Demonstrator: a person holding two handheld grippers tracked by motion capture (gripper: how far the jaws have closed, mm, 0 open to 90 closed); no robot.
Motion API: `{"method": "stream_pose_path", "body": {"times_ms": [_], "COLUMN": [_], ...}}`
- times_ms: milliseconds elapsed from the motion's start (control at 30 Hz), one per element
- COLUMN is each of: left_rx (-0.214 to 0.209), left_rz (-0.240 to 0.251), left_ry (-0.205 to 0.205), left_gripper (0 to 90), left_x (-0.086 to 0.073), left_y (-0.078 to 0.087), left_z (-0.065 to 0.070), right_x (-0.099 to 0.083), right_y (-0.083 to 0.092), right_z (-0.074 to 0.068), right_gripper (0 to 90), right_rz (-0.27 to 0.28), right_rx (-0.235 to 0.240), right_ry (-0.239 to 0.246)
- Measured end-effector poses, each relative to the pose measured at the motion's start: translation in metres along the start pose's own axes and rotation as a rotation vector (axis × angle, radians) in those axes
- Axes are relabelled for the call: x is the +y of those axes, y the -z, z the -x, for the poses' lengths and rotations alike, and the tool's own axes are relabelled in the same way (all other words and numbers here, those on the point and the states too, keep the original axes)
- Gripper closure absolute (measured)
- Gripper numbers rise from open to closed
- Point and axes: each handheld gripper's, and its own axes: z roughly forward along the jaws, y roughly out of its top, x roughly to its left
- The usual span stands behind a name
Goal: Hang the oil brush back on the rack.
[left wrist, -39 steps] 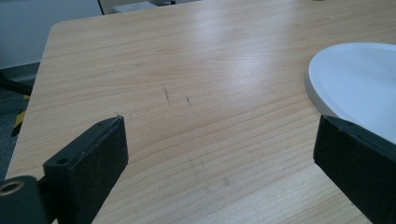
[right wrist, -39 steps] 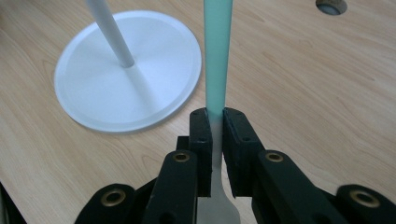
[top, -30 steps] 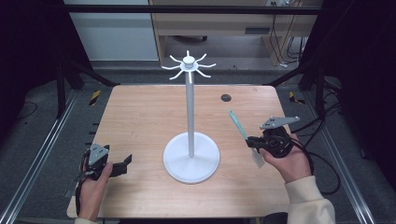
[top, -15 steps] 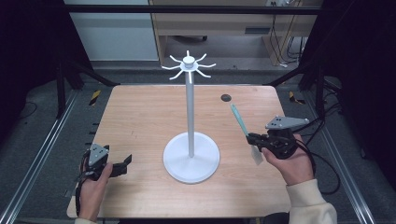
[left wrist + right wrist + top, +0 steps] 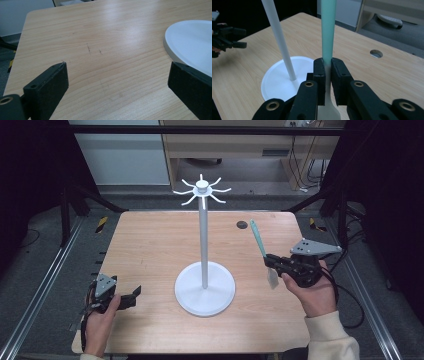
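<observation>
A spatula with a teal handle [image 5: 258, 237] and a pale blade [image 5: 272, 277] is clamped in my right gripper [image 5: 272, 261], lifted off the table at the right. In the right gripper view the two black jaws press on the spatula's neck [image 5: 326, 65], handle [image 5: 328, 27] pointing up. A white stand with a round base [image 5: 205, 288], a tall pole [image 5: 203, 240] and a crown of hooks [image 5: 202, 191] rises mid-table, left of the spatula. My left gripper [image 5: 135, 295] rests at the front left, jaws wide apart over bare wood [image 5: 115, 70].
The wooden table [image 5: 150, 245] has a small dark round hole [image 5: 242, 224] near its far right edge. The stand's base [image 5: 192, 45] lies just right of the left gripper's jaws. Metal frame rails run along both sides of the table.
My right hand has risen a little with the spatula, whose handle now stands slightly more upright. The left hand has stayed still.
</observation>
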Motion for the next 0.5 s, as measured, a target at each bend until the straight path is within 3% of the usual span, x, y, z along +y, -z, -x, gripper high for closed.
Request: {"method": "stream_pose_path", "body": {"times_ms": [500], "left_rx": [-0.001], "left_rz": [0.0], "left_ry": [0.004], "left_gripper": [2.7], "left_x": [0.0], "left_y": [0.0], "left_z": [0.0], "right_x": [0.028], "right_y": [0.008], "right_z": [-0.019], "right_gripper": [82.5], "right_rz": [0.117], "right_rx": [0.0], "right_ry": [0.048]}}
